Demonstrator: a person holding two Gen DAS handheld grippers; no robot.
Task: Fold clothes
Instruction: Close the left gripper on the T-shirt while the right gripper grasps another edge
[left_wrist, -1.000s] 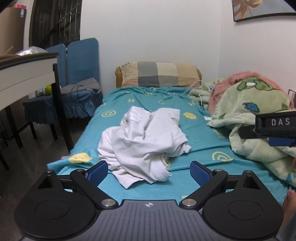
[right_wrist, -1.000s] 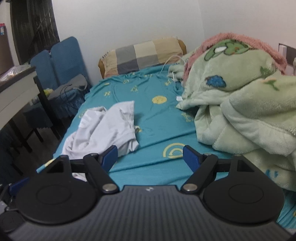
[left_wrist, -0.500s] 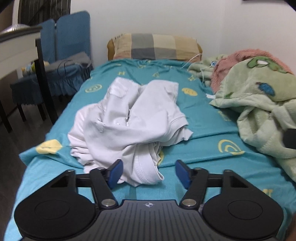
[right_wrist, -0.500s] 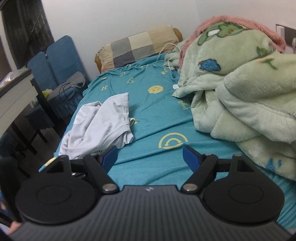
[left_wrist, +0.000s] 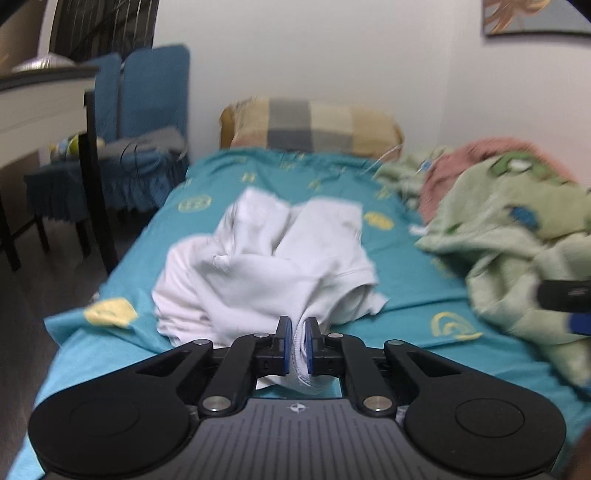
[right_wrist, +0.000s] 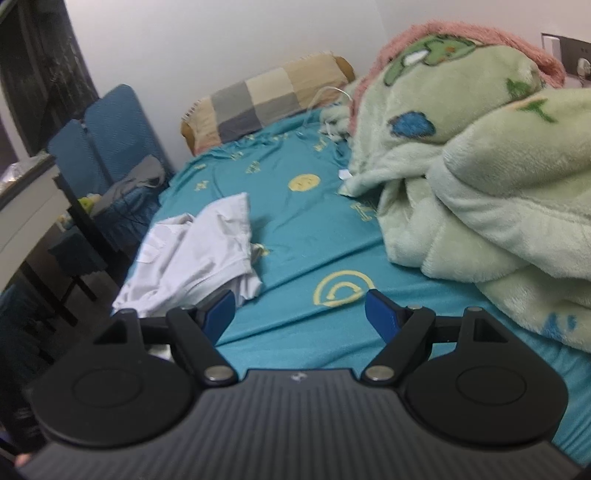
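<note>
White garment (left_wrist: 266, 266), crumpled and not yet folded at all, lies heaped on the teal bedsheet (left_wrist: 406, 317), its near hem pinched between the left gripper (left_wrist: 297, 343) whose jaws have just been closing, while the right gripper (right_wrist: 301, 314) gapes empty, garment beyond its left finger.

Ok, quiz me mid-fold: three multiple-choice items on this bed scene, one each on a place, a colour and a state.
1. Where does the white garment lie?
A on the chair
B on the teal bedsheet
C on the floor

2. What colour is the heaped blanket?
A pale green
B black
C orange

3. How is the left gripper?
A wide open
B shut on the garment's near edge
C out of view

Answers:
1 B, sheet shows all round it.
2 A, green plush with pink trim.
3 B, white fabric sits pinched between the pads; the right gripper is open.
</note>
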